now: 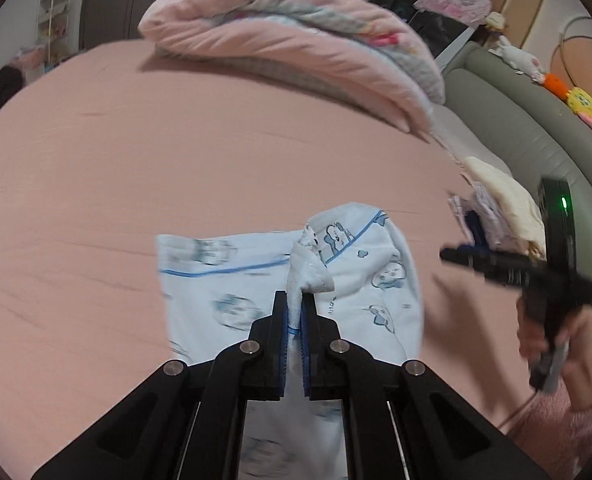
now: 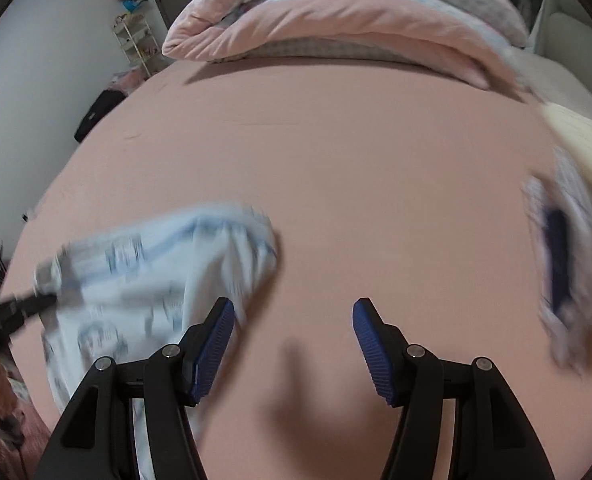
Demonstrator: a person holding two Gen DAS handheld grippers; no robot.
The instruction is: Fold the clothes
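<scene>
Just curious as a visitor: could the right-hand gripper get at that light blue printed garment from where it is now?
Probably yes. The right gripper is open and empty, the light blue garment lies just beside its left finger, with only bare pink sheet between them.

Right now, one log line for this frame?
left gripper: shut on garment | right gripper: open, holding nothing | garment on bed

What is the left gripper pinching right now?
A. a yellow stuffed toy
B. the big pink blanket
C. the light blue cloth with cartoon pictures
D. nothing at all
C. In the left wrist view the left gripper has its jaws closed on a bunched fold of the light blue cartoon-print cloth, while the right gripper stands open over the pink bed sheet, holding nothing.
</scene>
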